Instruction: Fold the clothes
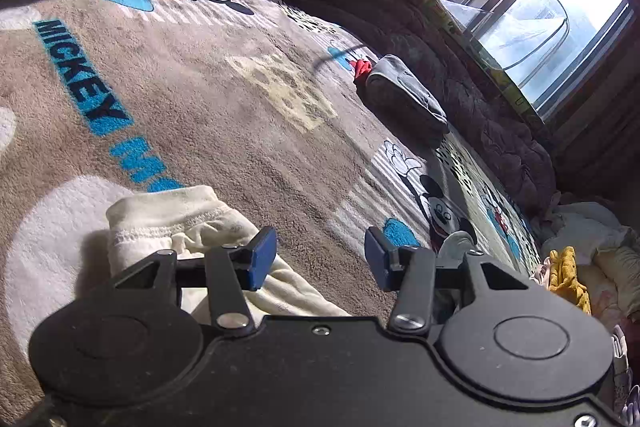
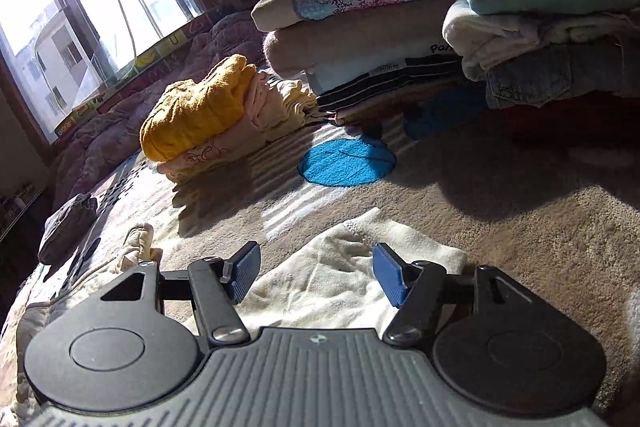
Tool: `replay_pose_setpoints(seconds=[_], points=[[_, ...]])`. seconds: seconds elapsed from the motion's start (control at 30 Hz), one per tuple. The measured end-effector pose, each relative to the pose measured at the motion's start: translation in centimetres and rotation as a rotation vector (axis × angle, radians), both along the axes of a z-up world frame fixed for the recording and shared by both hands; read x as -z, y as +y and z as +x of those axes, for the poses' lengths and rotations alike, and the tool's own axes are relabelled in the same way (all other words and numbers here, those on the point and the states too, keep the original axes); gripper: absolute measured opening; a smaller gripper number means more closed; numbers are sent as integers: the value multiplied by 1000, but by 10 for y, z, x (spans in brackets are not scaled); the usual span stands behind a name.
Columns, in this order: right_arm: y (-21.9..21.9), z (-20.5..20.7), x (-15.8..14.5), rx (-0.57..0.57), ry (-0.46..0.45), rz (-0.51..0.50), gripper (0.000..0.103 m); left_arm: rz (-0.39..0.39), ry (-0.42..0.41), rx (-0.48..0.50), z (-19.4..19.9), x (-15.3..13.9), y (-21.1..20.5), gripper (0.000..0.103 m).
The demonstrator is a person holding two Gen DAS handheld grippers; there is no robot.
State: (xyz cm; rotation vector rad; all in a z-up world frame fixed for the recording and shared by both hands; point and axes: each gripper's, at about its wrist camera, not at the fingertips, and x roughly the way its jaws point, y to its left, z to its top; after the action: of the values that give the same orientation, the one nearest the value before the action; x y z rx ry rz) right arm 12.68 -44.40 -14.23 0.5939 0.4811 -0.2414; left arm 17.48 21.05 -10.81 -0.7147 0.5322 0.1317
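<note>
A cream garment (image 1: 180,223) lies on the Mickey Mouse blanket (image 1: 208,99). In the left wrist view its hemmed edge sits just left of and under my left gripper (image 1: 320,255), which is open with nothing between its blue pads (image 1: 262,259). In the right wrist view the same cream cloth (image 2: 332,279) lies flat under my right gripper (image 2: 316,275), which is open and hovers over it. The cloth's near part is hidden by the gripper bodies.
A small yellow and pink folded pile (image 2: 200,115) and tall stacks of folded clothes (image 2: 440,27) stand ahead of the right gripper. A grey folded item (image 1: 404,99) lies on the blanket. A quilt (image 1: 500,131) and window (image 1: 520,7) border the far side.
</note>
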Motion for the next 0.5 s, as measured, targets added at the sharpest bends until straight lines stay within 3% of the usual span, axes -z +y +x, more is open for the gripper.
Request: replay_pose_setpoints(seconds=[0.17,0.3,0.5], points=[[46,64,-17,-235,3,27,68,26,12,260,64,-14,-54,56],[83,113,-24,-347,13,21,73,108,32,409,125,-20,-98,67],[116,149,-10,-393,50,18,73,236,156,489,202,-4,-142,68]])
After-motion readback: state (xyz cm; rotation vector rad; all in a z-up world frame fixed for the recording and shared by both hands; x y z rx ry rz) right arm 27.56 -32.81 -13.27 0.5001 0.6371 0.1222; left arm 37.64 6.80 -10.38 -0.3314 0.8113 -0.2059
